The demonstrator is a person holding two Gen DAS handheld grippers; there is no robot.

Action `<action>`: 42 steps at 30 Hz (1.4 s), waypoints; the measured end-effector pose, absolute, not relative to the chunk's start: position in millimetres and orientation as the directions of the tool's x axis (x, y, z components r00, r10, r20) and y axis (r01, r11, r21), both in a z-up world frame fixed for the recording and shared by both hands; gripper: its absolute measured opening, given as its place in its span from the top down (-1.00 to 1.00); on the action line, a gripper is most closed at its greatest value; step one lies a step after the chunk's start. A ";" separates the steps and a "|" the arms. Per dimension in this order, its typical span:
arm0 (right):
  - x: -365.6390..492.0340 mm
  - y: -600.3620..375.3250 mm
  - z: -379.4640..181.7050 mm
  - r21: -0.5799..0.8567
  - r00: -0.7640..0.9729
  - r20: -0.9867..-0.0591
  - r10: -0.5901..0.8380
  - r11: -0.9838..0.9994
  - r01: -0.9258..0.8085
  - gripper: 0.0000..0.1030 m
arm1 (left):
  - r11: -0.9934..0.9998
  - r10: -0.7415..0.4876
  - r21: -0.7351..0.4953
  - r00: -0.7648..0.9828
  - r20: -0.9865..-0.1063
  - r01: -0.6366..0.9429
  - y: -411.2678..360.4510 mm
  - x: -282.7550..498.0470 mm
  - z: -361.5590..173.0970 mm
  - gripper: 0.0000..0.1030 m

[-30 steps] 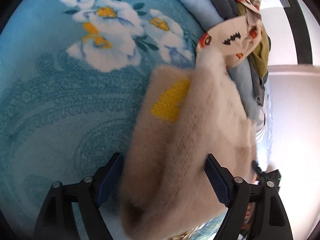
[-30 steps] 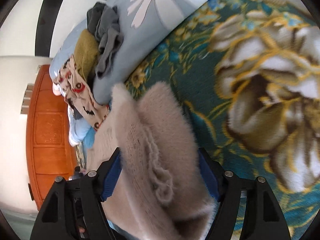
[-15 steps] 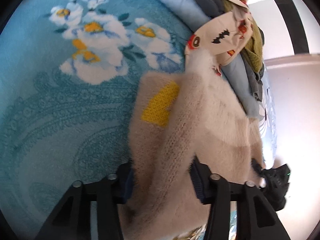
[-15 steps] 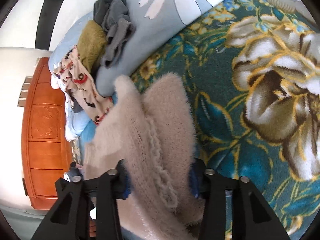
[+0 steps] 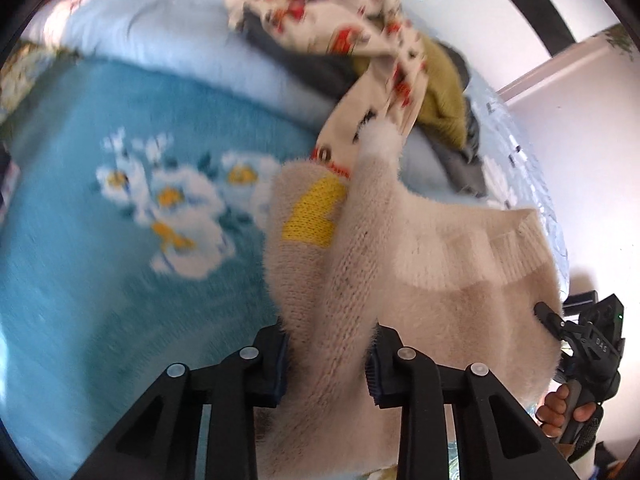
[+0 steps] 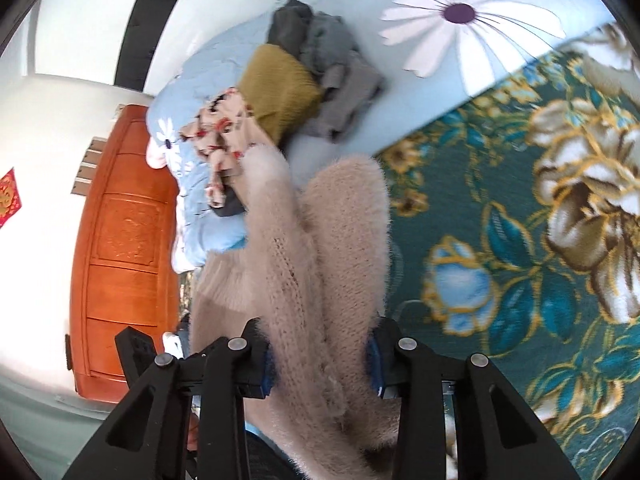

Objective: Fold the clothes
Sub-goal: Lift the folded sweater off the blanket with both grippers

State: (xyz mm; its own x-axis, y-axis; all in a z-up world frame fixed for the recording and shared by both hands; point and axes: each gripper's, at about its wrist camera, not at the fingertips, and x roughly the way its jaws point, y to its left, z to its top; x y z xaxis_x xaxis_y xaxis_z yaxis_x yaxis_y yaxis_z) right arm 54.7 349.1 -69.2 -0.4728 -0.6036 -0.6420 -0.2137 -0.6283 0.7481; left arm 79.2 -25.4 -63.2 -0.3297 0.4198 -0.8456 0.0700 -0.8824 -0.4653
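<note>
Fuzzy beige knit sweater with yellow patch, bunched and clamped in left hand-held gripper and right hand-held gripper, jaws just narrowed, tilted down above the floral bed.

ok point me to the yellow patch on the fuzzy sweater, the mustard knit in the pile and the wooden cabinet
yellow patch (image 5: 314,214): left wrist view, middle of the patch on the beige sweater.
mustard knit (image 6: 280,84): right wrist view, its folded top face.
wooden cabinet (image 6: 122,248): right wrist view, carved front panel.
</note>
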 end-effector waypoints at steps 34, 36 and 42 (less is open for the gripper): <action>-14.5 -233.4 -45.8 0.894 -0.076 -0.413 -0.908 -0.419 0.158 0.29 | -0.888 0.046 -0.269 -0.511 -0.858 0.372 -583.8 141.4 46.3 0.39; -9.7 -239.5 -56.7 0.881 -0.067 -0.440 -0.895 -0.445 0.158 0.29 | -0.877 0.070 -0.296 -0.510 -0.857 0.378 -596.4 134.5 26.2 0.39; -2.5 -235.1 -89.1 0.863 -0.058 -0.486 -0.872 -0.489 0.126 0.29 | -0.858 0.130 -0.350 -0.502 -0.855 0.375 -616.1 126.2 -17.4 0.37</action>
State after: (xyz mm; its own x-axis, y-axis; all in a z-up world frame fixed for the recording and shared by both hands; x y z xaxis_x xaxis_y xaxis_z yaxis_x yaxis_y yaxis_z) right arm -2.5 -235.1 -89.1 -0.0578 -0.8720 -0.4861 0.1259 -0.4894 0.8629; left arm 126.2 -616.1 -17.4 -0.5017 0.1301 -0.8552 0.3746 -0.8584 -0.3504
